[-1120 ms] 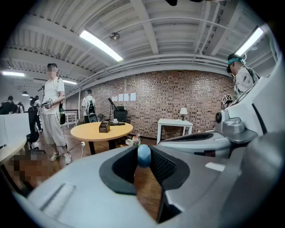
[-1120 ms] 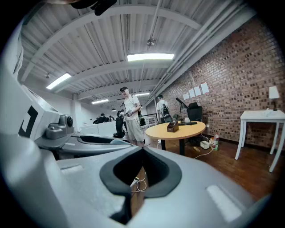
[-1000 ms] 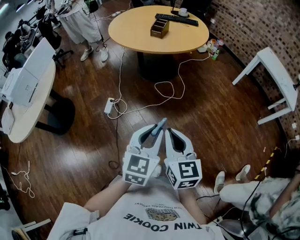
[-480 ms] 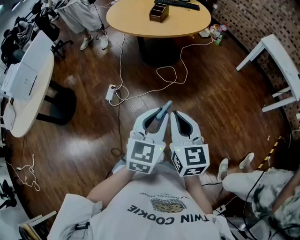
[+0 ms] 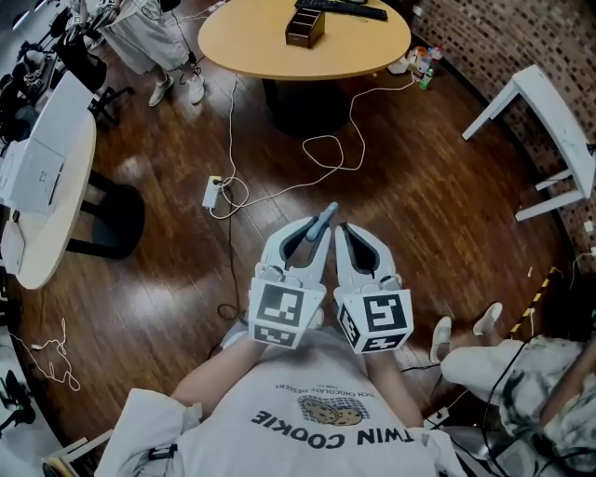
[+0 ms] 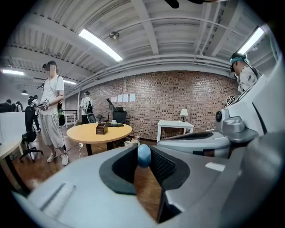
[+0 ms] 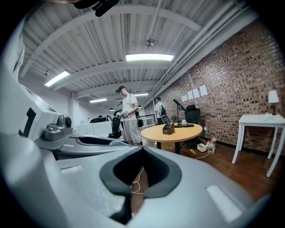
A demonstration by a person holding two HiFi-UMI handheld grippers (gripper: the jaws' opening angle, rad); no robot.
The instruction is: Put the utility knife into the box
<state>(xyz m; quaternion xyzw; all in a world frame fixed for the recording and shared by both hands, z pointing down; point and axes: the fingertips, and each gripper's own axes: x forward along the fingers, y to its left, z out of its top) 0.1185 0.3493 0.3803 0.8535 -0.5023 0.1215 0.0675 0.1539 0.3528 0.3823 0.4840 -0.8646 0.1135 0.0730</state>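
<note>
1. in the head view my left claw [image 5: 317,235] sits at centre frame, clamped on the utility knife [image 5: 322,223]. the knife's blue-grey end sticks out past the tips, toward the top of the frame.
2. in the left gripper view the utility knife [image 6: 143,156] shows as a rounded blue end pinched between the dark pads.
3. my right claw [image 5: 342,233] is just beside the left one, on its right. the right gripper view shows its tips closed together with nothing between them.
4. the box [image 5: 304,28], small and dark brown, stands on the round worktop [image 5: 372,56] at the top of the frame, well apart from both claws.
5. wooden floor [image 5: 419,214] lies between, with a white cable [image 5: 321,140] looping across it.
</note>
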